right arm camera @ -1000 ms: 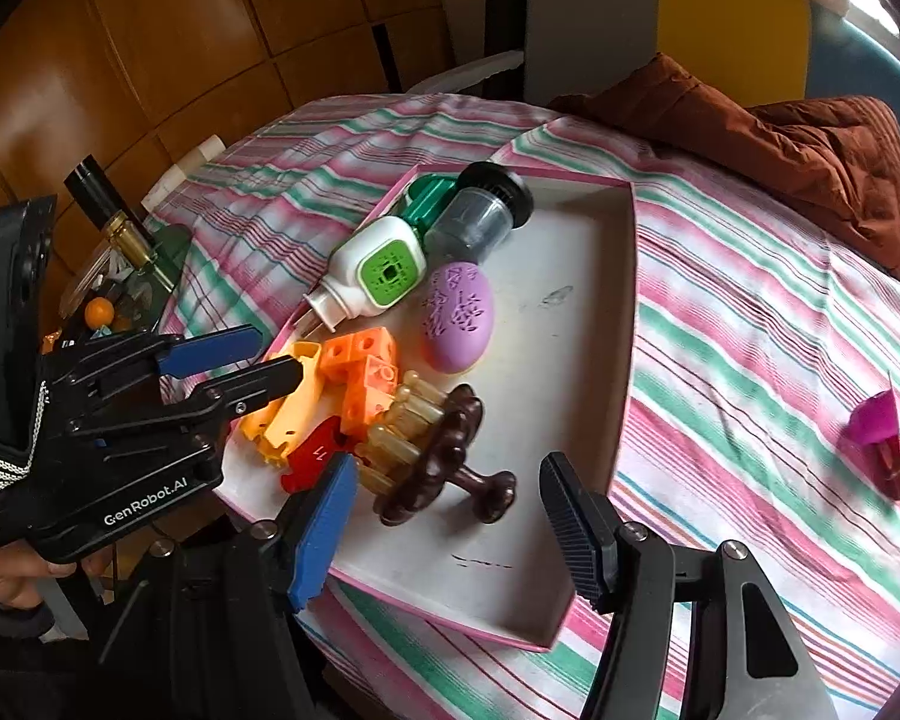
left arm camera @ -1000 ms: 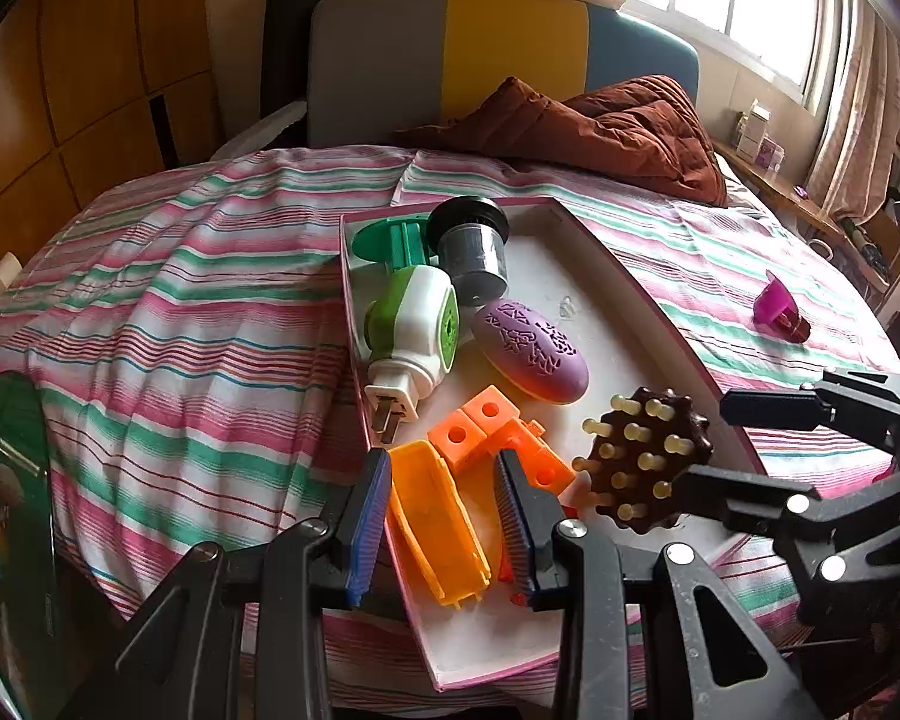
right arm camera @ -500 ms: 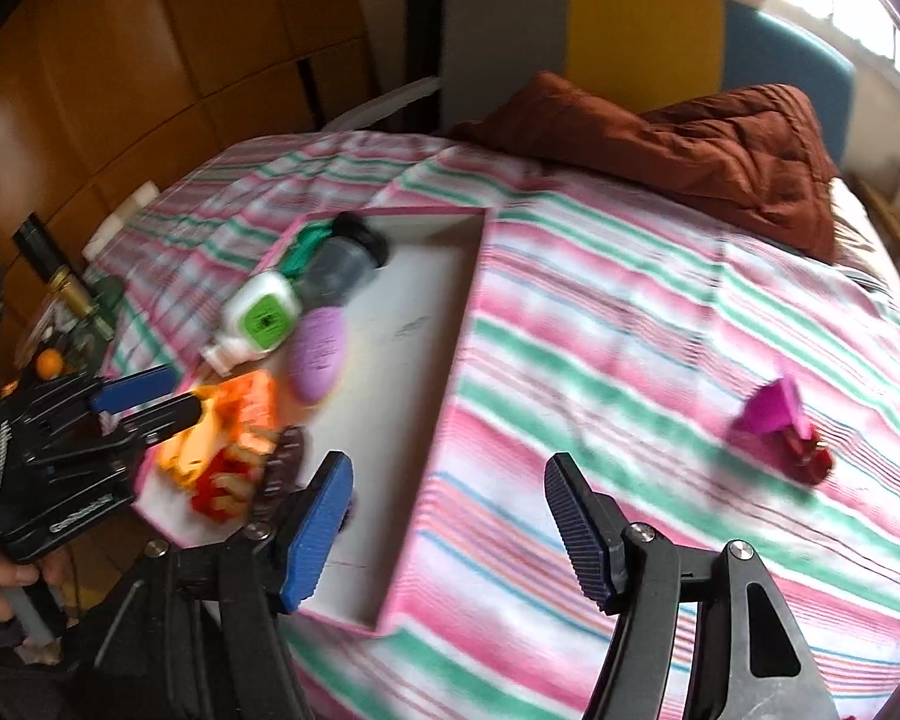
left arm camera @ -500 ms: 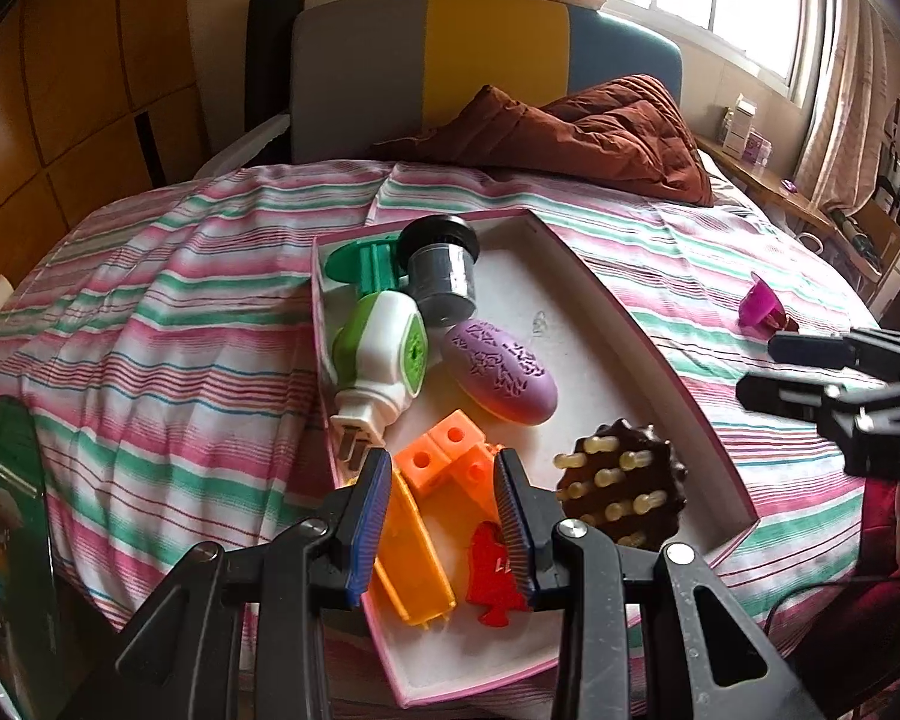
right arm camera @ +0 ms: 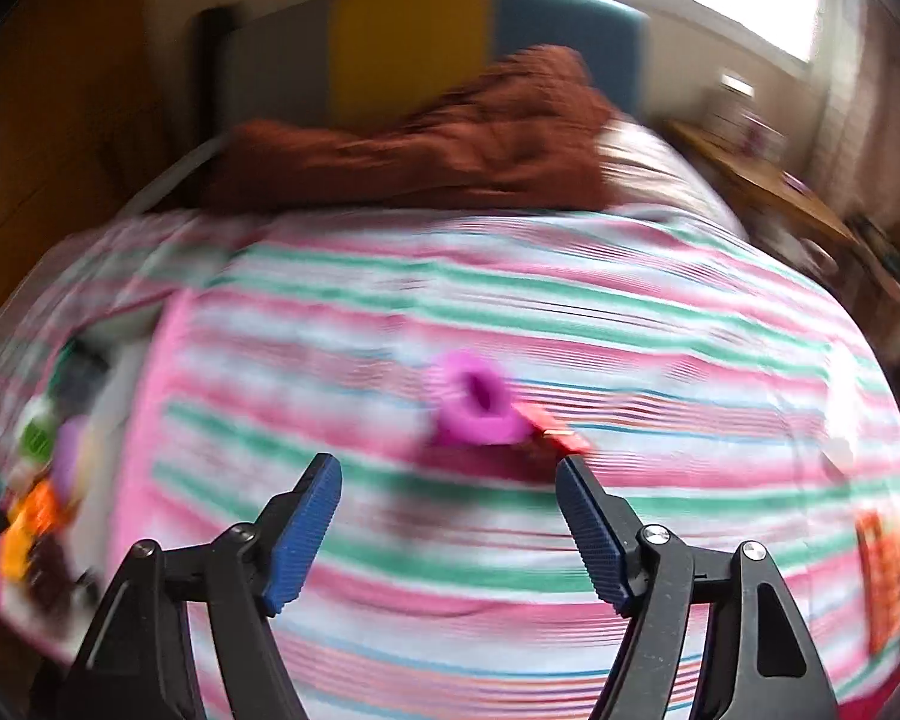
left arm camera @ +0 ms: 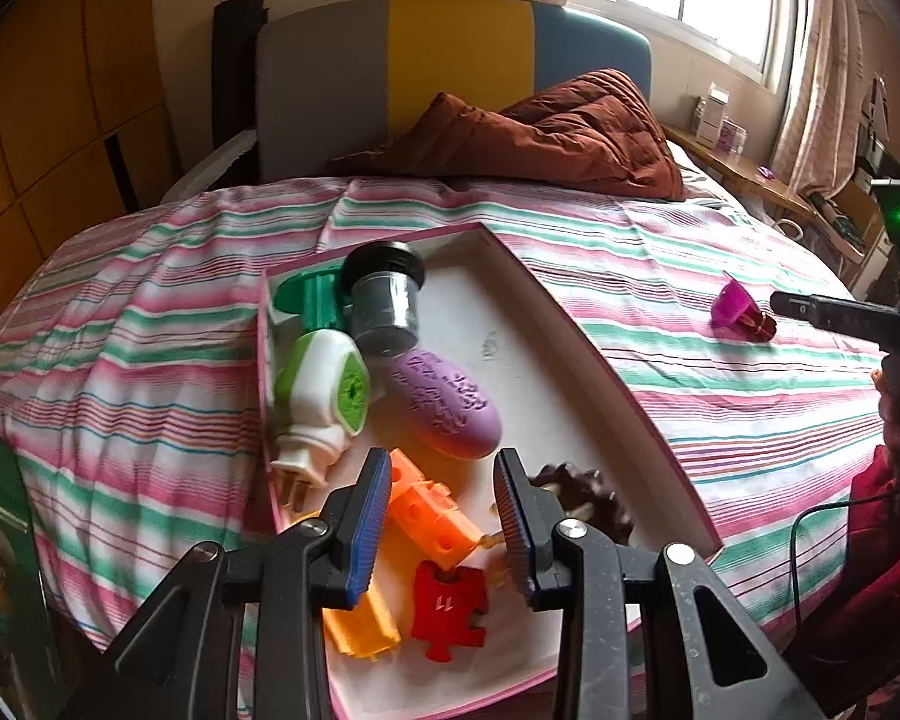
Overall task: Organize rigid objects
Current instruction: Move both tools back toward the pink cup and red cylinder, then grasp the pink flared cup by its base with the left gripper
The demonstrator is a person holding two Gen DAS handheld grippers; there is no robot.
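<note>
1. The left gripper [left arm camera: 441, 516] hangs over the near end of the tray [left arm camera: 576, 336], its blue pads set apart with nothing pinched between them.
2. Seen between those pads lies an orange block [left arm camera: 429, 513], and just below it a red puzzle piece [left arm camera: 448, 606] marked 11; a yellow-orange scoop [left arm camera: 360, 624] sits beside them at the tray's near-left edge.
3. A brown knobbed massager [left arm camera: 588, 495] rests just right of the right-hand pad, against the tray's right wall.
4. Further up the tray lie a purple oval piece [left arm camera: 447, 405], a white and green plug-in device [left arm camera: 324, 396], a grey jar with a black lid [left arm camera: 384, 300] on its side, and a green piece [left arm camera: 309, 300] in the far-left corner.
5. The tray rests on a striped bedspread [left arm camera: 132, 360].
6. The right gripper [right arm camera: 450, 531] is spread wide and empty above the bedspread; its view is blurred.
7. Just beyond its fingertips lies a magenta cup [right arm camera: 480, 405] touching a red piece [right arm camera: 555, 426], well apart from the tray. In the left view the same cup [left arm camera: 731, 303] lies right of the tray, near the right gripper's tip [left arm camera: 834, 315].
</note>
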